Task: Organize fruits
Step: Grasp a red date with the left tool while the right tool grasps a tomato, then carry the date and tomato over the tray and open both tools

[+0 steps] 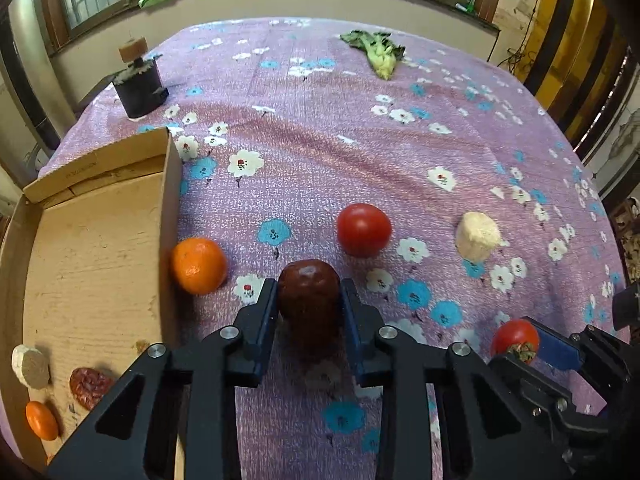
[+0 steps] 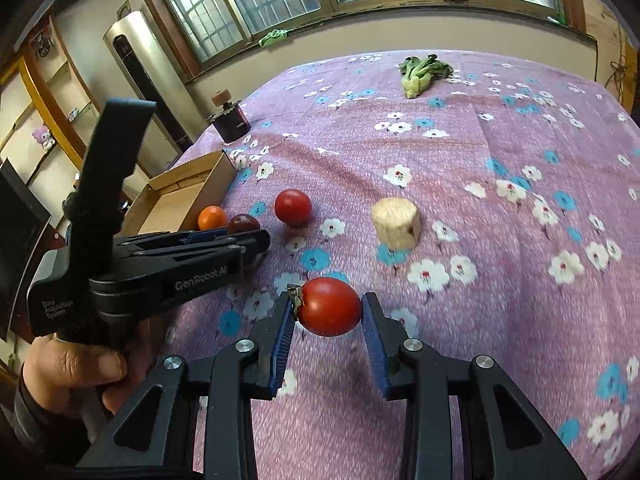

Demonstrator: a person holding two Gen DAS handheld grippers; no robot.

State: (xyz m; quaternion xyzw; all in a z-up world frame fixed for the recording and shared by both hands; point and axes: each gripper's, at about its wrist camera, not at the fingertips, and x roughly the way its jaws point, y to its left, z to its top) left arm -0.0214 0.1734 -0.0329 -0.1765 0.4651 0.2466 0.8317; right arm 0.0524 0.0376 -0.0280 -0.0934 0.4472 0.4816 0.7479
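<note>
The left gripper [image 1: 309,300] clamps a dark red oblong jujube [image 1: 309,292], long axis pointing away, between a round orange mandarin [image 1: 199,265] and a round red tomato [image 1: 363,230]. The right gripper [image 2: 329,312] grips a stemmed red tomato [image 2: 329,307], stem leftward.

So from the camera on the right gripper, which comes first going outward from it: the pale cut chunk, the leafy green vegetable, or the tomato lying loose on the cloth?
Measured from the right gripper:
1. Pale cut chunk, just ahead, slightly right.
2. Loose tomato, ahead to the left, a bit farther out.
3. Leafy green vegetable, far across the cloth near the window.
</note>
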